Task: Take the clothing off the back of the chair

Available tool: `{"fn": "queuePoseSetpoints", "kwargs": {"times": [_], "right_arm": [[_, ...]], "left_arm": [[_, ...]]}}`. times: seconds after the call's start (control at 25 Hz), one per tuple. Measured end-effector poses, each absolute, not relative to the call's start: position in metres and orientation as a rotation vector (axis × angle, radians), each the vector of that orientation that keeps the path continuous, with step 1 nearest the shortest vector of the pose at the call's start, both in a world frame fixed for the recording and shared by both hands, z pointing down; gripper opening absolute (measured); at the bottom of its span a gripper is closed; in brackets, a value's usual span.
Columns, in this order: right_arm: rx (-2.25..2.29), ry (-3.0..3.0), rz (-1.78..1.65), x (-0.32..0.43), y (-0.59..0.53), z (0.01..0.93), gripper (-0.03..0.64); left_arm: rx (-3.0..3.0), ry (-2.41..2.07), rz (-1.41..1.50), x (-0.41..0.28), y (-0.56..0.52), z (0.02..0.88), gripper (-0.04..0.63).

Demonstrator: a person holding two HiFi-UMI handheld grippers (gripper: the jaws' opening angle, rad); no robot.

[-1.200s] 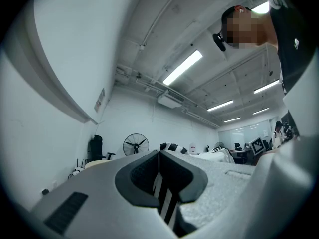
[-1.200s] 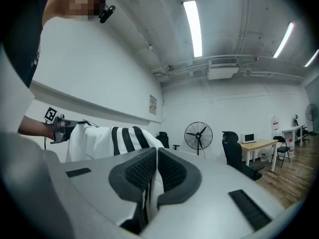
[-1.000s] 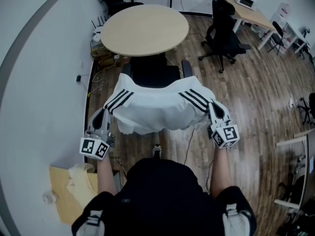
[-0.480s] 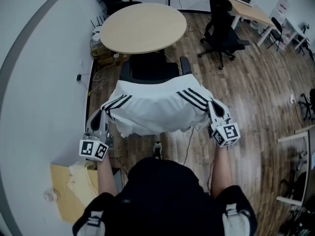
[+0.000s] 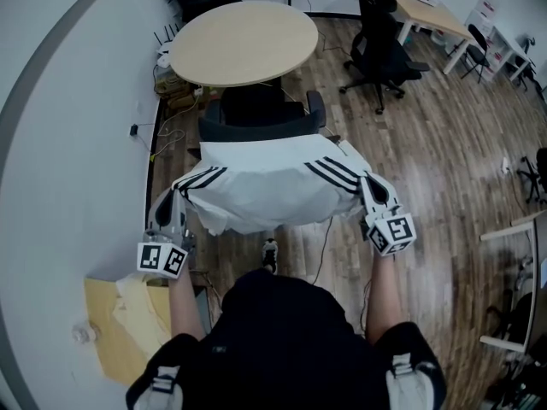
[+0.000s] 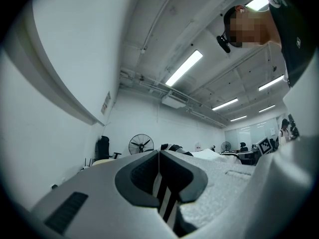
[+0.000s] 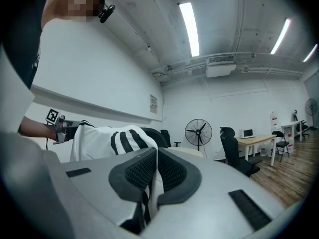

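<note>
- Clothing (image 5: pixel 265 190): a white top with three black stripes at each shoulder. It hangs spread between both grippers, just on the near side of the office chair (image 5: pixel 256 118). Whether its far edge touches the backrest cannot be told.
- Left gripper (image 5: pixel 174 199) and right gripper (image 5: pixel 367 184): jaws closed, each pinching a striped shoulder edge.
- Step: removal, judged nearly complete. The next move calls for drawing the cloth clear without snagging.
- Writing: only square markers (image 5: pixel 162 259) on the gripper cubes; no brand name is legible.
</note>
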State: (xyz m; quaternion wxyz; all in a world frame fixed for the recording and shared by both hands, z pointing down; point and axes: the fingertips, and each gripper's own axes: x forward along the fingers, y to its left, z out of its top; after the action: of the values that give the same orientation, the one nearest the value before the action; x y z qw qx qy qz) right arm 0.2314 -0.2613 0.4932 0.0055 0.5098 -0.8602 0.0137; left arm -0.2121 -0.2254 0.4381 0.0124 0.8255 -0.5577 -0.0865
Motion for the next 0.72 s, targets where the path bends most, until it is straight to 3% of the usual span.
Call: {"fn": "queuePoseSetpoints", "kwargs": {"times": [0.72], "right_arm": [[1.608, -2.650, 0.085, 0.282, -0.184, 0.520, 0.000]], "left_arm": [[2.548, -1.736, -0.250, -0.166, -0.158, 0.457, 0.006]]}}
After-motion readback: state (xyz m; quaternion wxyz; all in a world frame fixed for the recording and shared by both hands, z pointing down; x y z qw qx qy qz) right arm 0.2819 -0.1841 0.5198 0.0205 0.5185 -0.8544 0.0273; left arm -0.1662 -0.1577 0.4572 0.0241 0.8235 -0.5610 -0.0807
